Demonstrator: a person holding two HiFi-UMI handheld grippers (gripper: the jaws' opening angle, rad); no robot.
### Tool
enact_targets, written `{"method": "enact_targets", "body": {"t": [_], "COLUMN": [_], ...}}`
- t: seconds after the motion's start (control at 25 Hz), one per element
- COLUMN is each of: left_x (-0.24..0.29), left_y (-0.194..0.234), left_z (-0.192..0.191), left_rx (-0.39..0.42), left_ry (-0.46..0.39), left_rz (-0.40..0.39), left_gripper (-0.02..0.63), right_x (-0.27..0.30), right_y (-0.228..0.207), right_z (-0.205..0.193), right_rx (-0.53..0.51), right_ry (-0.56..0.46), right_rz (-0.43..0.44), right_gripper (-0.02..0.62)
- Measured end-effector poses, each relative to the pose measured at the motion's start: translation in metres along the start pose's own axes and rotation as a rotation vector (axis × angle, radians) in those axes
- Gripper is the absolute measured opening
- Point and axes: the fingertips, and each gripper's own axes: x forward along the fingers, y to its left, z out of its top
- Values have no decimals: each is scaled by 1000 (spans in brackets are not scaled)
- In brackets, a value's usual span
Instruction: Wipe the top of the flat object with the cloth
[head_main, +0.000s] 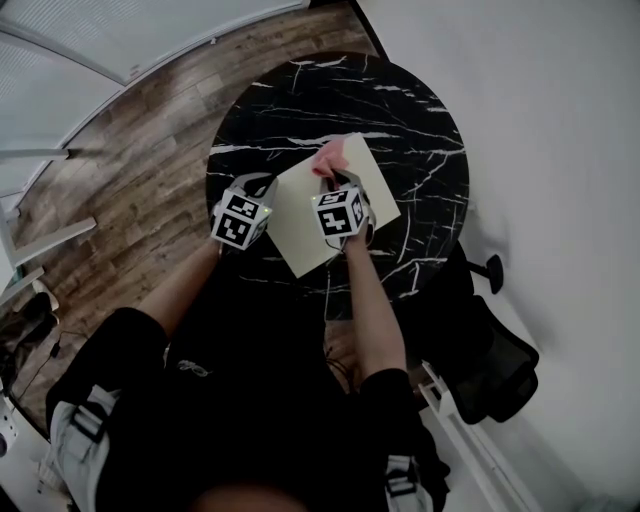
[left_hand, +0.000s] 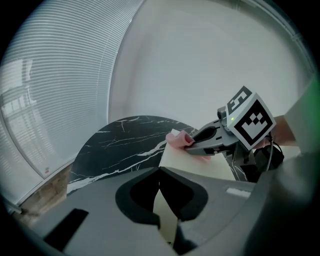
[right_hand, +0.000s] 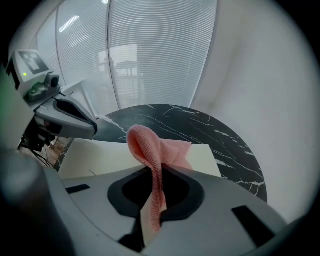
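Cloth: lower end lost between the closed jaws of the right gripper. In the head view, all but a pink tip ahead of that claw lay under its marker cube.

Flat object: near edge passed into the clamped jaws of the left gripper and out of sight. The stretch beneath the right claw was covered.

Table: rim behind both claws was hidden by the person's forearms.

Grey-green shape, right of the left claw: too blurred to identify.

cloth: pink, waffle weave | flat object: cream | table: black, white veins | floor: brown wood
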Motion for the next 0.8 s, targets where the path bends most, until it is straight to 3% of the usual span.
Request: {"method": "enact_targets", "body": {"t": [0.8], "left_x": [2], "left_y": [-24], "left_z": [-8], "left_rx": [29], "left_ry": [22], "left_rz": [-24], "left_gripper": [-2], "right_x": [-15], "right_y": [-5], "right_z": [-29], "right_rx": [57], "right_ry": [-8], "right_rz": [-12], "right_gripper": [25]}}
